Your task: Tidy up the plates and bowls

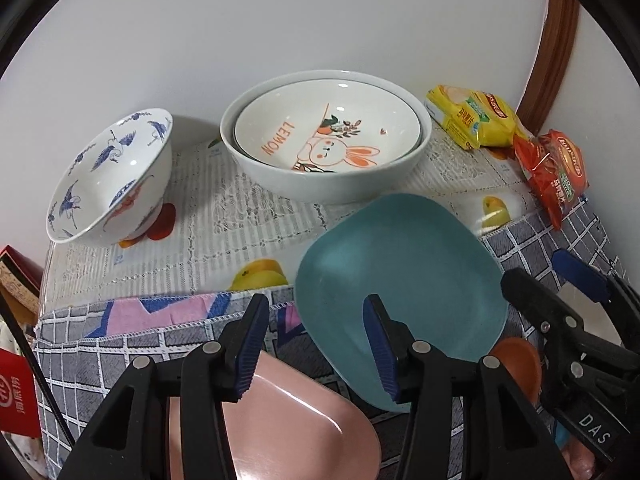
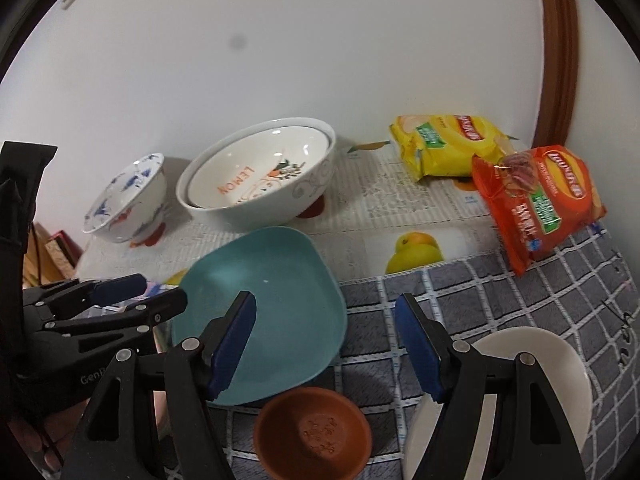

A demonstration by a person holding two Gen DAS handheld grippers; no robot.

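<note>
Two grippers hover low over the tabletop [image 2: 460, 292], both spread and holding nothing. Left gripper [image 1: 316, 344] straddles the gap between pink plate [image 1: 288, 428] and teal plate [image 1: 400, 280]; right gripper [image 2: 324, 344] hangs above the terracotta bowl [image 2: 314, 432], probably lining up a pick for stacking. Teal plate lies flat, opening up, long axis running diagonally toward the nested lemon bowl [image 2: 260, 184] at the wall.
</note>
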